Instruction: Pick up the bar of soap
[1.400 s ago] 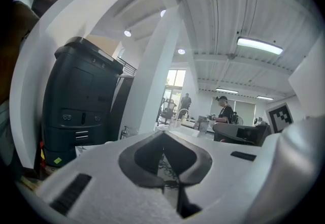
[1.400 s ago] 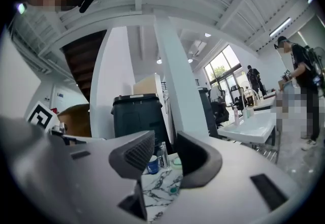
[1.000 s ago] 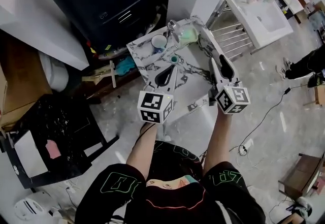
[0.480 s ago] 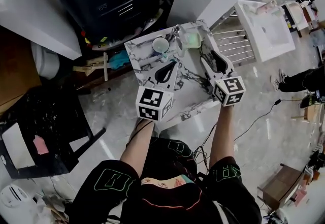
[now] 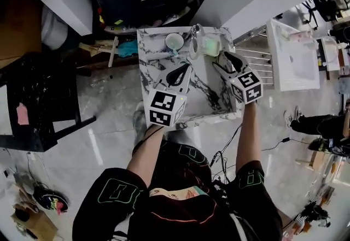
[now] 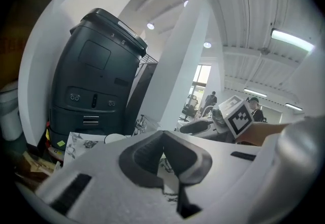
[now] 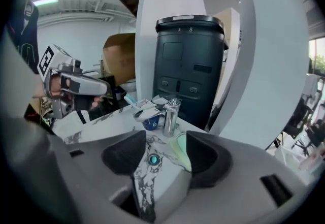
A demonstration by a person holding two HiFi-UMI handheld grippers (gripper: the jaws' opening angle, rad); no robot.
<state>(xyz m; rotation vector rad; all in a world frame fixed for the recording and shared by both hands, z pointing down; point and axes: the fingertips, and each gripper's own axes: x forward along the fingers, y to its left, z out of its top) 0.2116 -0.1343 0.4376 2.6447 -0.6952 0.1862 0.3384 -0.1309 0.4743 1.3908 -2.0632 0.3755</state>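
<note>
The pale green bar of soap (image 5: 210, 45) lies at the back right of the marble countertop (image 5: 205, 95), just right of the chrome faucet (image 5: 195, 37). My right gripper (image 5: 226, 62) hovers close in front of the soap, its jaws opening with nothing between them. In the right gripper view the soap (image 7: 180, 148) shows past the right gripper (image 7: 166, 153), partly hidden by the right jaw, with a teal drain (image 7: 154, 159) beside it. My left gripper (image 5: 178, 76) hangs over the counter's middle. In the left gripper view the left gripper (image 6: 163, 136) has its tips together and holds nothing.
A blue cup (image 7: 151, 122) with a toothbrush stands left of the faucet (image 7: 170, 108). A tall dark cabinet (image 7: 190, 65) rises behind the counter. A white basin (image 5: 295, 54) stands to the right, a black chair (image 5: 33, 103) to the left. Cables cross the floor.
The right gripper has moved toward the back of the counter, closer to the soap and faucet, and its jaws stand wider. The head view has swung over the counter.
</note>
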